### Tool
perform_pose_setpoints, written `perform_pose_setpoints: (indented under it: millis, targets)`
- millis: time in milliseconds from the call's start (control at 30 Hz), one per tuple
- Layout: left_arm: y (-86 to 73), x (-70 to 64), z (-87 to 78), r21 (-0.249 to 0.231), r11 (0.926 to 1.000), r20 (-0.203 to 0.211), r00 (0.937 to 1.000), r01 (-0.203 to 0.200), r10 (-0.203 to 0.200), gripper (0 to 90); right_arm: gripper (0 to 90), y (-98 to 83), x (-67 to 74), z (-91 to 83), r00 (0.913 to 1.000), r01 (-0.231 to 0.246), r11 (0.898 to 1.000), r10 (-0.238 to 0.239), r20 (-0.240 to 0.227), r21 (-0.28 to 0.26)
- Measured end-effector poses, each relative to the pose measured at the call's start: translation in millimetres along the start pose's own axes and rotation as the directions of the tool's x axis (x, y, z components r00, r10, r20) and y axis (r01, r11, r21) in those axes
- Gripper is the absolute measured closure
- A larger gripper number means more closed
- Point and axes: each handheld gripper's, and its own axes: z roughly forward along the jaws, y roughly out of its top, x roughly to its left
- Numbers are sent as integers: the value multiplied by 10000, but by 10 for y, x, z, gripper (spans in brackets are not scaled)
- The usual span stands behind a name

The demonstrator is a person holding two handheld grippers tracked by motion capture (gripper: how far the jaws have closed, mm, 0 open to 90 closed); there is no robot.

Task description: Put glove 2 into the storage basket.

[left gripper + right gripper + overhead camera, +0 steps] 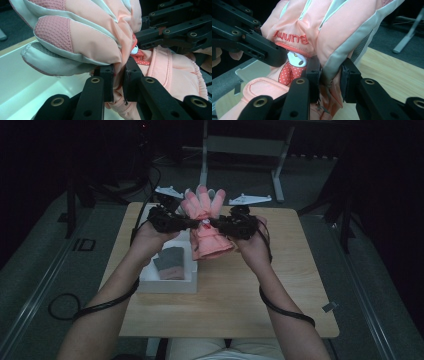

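High view shows a padded pink glove [204,222] held up over the far-left part of the wooden worktop [250,285], its fingers pointing away. Left hand-held gripper [118,82] and right hand-held gripper [329,80] each pinch its puffy fabric from opposite sides, jaws nearly closed. Below sits a white box [150,282] holding grey folded cloth [170,262]. Right gripper view shows red embroidered lettering, grey trim and a polka-dot charm.

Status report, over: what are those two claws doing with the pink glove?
Left gripper and right gripper both shut on glove. Glove held up above table. White box below, left; nothing blocking.
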Motion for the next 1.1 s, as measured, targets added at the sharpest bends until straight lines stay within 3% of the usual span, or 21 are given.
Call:
perform_pose_setpoints:
  millis: [100, 133, 200, 267, 300, 433, 567, 800, 900, 1100]
  targets:
    - [-58, 79, -72, 63, 9999, -66, 9999, 129, -129, 803, 723, 22, 69, 96, 9999, -71, 10000, 71, -108, 68]
    - [-117, 165, -145, 128, 9997, -114, 9997, 223, -221, 803, 723, 51, 162, 232, 9998, -54, 9998, 58, -194, 172]
    - [-172, 246, -214, 213, 9993, -195, 9994, 306, -302, 803, 722, 69, 217, 314, 9996, -70, 9996, 77, -261, 276]
    - [-172, 246, -214, 213, 9993, -195, 9994, 306, -302, 802, 722, 79, 252, 367, 9995, -72, 9995, 81, -302, 316]
    - [-257, 381, -298, 339, 9985, -291, 9987, 421, -412, 803, 723, 98, 317, 490, 9991, -63, 9991, 80, -412, 411]
    - [-340, 496, -321, 431, 9975, -371, 9979, 555, -539, 803, 723, 95, 391, 644, 9990, -168, 9985, 189, -408, 520]
    - [-519, 672, -255, 429, 9962, -267, 9968, 759, -748, 802, 723, 23, 444, 856, 9993, -271, 9969, 291, -254, 742]
    - [-813, 911, -72, 890, 9882, -151, 9922, 1245, -1236, 803, 723, -177, 491, 1182, 9991, -416, 9876, 402, 123, 1513]
    - [-922, 983, -14, 1074, 9827, -128, 9886, 1506, -1501, 803, 724, -239, 523, 1304, 9992, -370, 9809, 329, 244, 1910]
    - [-1045, 1024, 83, 1541, 9751, -271, 9872, 1592, -1569, 803, 730, -355, 554, 1478, 9990, -310, 9663, 219, 384, 2556]
